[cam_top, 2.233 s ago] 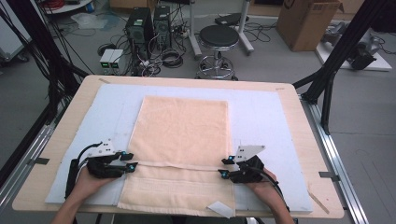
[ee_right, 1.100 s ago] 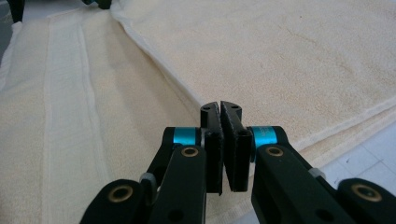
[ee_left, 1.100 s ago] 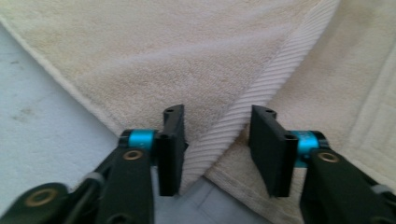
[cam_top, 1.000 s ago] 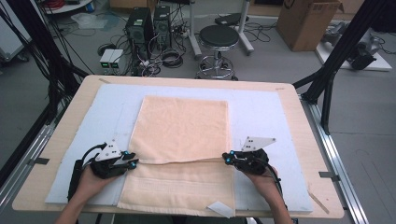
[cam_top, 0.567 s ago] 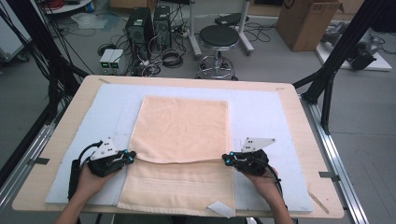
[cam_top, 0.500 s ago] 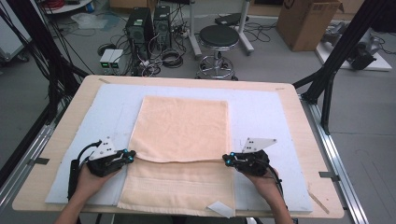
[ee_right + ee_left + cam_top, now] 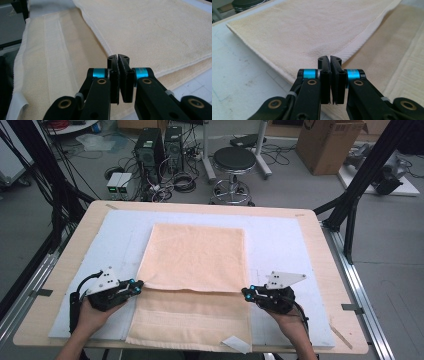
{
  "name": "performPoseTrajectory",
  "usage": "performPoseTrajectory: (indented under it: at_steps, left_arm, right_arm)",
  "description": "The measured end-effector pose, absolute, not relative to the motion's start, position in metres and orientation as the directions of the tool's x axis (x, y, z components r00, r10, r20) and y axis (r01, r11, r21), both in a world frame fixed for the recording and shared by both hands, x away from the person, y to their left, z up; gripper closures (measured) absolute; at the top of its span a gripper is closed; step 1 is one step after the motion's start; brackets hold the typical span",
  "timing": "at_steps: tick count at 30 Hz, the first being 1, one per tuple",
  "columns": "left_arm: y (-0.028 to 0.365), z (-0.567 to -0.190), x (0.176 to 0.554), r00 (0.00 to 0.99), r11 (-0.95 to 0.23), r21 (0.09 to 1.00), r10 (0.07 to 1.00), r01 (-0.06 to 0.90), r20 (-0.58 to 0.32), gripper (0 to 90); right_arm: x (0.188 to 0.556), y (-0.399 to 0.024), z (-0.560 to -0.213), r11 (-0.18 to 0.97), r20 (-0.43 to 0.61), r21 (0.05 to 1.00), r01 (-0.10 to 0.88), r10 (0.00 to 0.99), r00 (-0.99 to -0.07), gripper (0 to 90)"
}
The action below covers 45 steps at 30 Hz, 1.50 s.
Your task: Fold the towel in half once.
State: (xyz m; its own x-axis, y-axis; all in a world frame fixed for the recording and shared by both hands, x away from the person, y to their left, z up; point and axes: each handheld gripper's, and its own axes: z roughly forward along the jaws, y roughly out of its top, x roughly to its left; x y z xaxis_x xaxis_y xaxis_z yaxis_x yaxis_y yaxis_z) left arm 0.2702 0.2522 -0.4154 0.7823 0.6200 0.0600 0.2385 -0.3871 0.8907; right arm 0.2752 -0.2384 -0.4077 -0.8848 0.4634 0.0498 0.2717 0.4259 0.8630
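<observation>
Towel (image 7: 195, 285) lies flat in the middle of a pale blue mat (image 7: 280, 240) that covers most of a wooden table (image 7: 87, 225). Its far part is folded back toward the person, so a doubled layer covers the far portion and a single layer with a woven band stays bare along the near edge. The hemmed edge of the upper layer runs straight across from one gripper to the other.

The left gripper (image 7: 137, 285) sits at the left end of that hem. In the left gripper view its jaws stand pressed together at the corner of the upper layer (image 7: 352, 47); they have just been closing, and whether cloth is pinched between them cannot be told.

The right gripper (image 7: 246, 292) sits at the right end of the hem, its jaws also shut at the corner of the top layer, and whether the cloth is caught there is likewise unclear.

A white label (image 7: 235, 343) sticks out from the towel's near edge. A black stool (image 7: 234, 162) stands on the floor beyond the table.
</observation>
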Motion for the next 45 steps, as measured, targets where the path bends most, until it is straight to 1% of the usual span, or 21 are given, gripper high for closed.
performPoseTrajectory:
  at_steps: [4,11,14,19,25,32,37,45]
  left_arm:
    - [0.25,-0.414,0.269,0.787,-0.397,0.888,0.613,0.232,0.069,87.0]
    - [0.248,-0.402,0.277,0.769,-0.364,0.899,0.637,0.244,0.049,87.2]
    - [0.246,-0.401,0.274,0.778,-0.374,0.896,0.626,0.241,0.052,87.2]
    - [0.25,-0.405,0.262,0.783,-0.373,0.894,0.62,0.248,0.041,87.2]
    - [0.254,-0.403,0.247,0.791,-0.37,0.898,0.611,0.236,0.044,87.2]
    - [0.25,-0.406,0.227,0.812,-0.425,0.878,0.579,0.219,0.078,87.2]
    - [0.249,-0.408,0.215,0.821,-0.436,0.875,0.565,0.211,0.084,87.2]
    - [0.247,-0.418,0.194,0.838,-0.458,0.862,0.541,0.217,0.077,87.2]
  right_arm:
    - [0.274,-0.242,-0.405,0.424,0.039,0.867,0.263,0.467,-0.883,88.0]
    - [0.281,-0.241,-0.395,0.417,0.029,0.875,0.244,0.459,-0.888,88.0]
    - [0.281,-0.241,-0.392,0.415,0.032,0.877,0.243,0.454,-0.89,88.0]
    - [0.274,-0.242,-0.393,0.414,0.043,0.876,0.246,0.442,-0.896,88.0]
    - [0.264,-0.241,-0.391,0.42,0.035,0.878,0.23,0.423,-0.906,88.0]
    - [0.249,-0.244,-0.396,0.432,0.05,0.868,0.244,0.412,-0.91,88.0]
    - [0.239,-0.245,-0.405,0.466,0.074,0.844,0.266,0.389,-0.918,88.0]
    - [0.224,-0.25,-0.41,0.486,0.093,0.837,0.252,0.328,-0.94,88.0]
